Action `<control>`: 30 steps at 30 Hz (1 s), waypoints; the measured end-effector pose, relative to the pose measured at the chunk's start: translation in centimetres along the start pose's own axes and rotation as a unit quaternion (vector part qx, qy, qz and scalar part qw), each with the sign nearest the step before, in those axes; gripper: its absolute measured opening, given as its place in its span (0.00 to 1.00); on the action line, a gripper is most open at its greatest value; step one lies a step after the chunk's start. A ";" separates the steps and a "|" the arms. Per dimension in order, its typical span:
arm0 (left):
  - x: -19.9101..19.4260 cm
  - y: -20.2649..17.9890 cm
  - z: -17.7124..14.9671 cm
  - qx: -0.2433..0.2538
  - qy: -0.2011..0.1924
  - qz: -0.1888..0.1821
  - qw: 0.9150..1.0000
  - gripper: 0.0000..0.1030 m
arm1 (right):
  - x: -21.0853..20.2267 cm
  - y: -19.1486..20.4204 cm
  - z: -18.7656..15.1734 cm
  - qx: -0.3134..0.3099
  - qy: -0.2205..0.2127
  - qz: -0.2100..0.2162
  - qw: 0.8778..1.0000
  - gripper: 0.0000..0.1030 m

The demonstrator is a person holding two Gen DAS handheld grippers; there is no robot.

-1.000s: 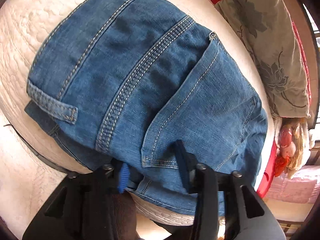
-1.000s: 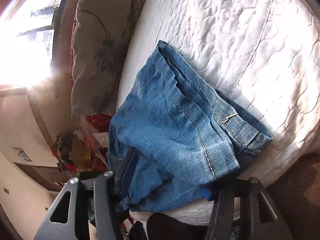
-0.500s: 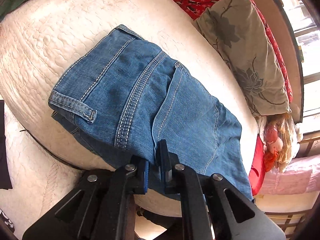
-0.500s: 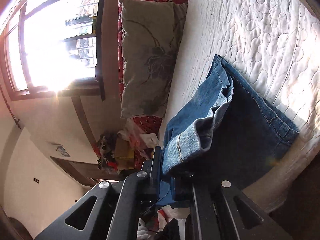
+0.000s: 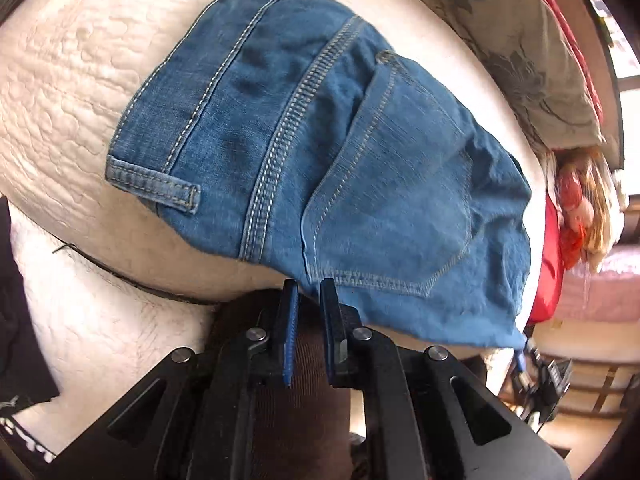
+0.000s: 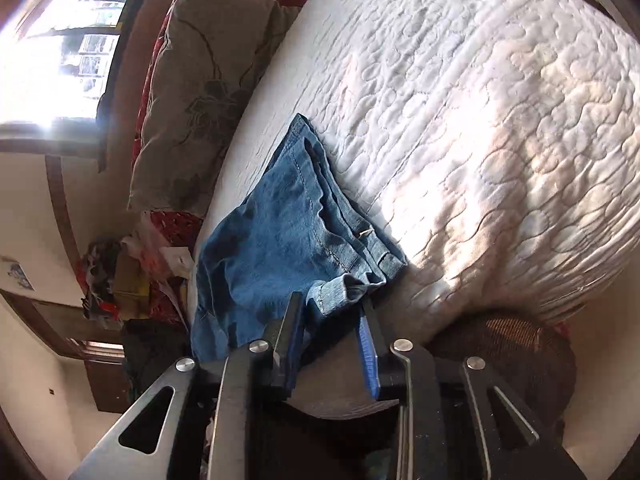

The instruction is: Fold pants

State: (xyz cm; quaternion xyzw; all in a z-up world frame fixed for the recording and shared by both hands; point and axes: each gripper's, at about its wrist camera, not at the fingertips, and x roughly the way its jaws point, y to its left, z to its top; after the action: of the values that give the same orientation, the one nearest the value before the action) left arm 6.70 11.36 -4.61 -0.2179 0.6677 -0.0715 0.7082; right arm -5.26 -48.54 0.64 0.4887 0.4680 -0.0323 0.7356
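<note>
Two hand-held grippers hang over the near edge of a bed, each tipped downward toward the mattress. The left hand-held gripper [image 5: 306,292] points steeply down, its jaws drawn together with only a thin slit between the blue pads; the lower edge of the jeans [image 5: 320,152] meets the tips, and the denim seems to be pinched there, though the view is too tight to be sure. The right hand-held gripper [image 6: 332,312] slants down less steeply, and its jaws are opening: a turned-up hem of the jeans [image 6: 288,248] lies just at the gap, with neither pad pressing on it.

The jeans lie folded into a short bundle on the white quilted bed [image 6: 480,120], at the near edge. In the left view the waistband and a belt loop [image 5: 154,186] face the left, a thick stitched seam runs from upper right to lower left, and a back pocket sits right of it. The bundle's long axis runs from the near edge toward the grey flowered pillow [image 6: 192,92]. The far right corner droops over the mattress edge, where a bit of the right gripper's blue pad peeks out below it.

Under the left gripper something dark brown is cut off by the frame. Clutter beyond the pillow is too small to name.
</note>
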 end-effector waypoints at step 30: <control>-1.6 0.9 18.6 -0.073 -0.046 -0.007 0.996 0.38 | 11.1 12.0 9.0 -0.273 -0.020 -0.134 0.952 0.06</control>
State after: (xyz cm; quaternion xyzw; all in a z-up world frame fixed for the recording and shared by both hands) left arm 24.50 16.75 -3.27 -0.2766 0.6362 -0.0178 0.7200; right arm 12.96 -44.49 1.65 0.2013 0.5059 -0.0116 0.8387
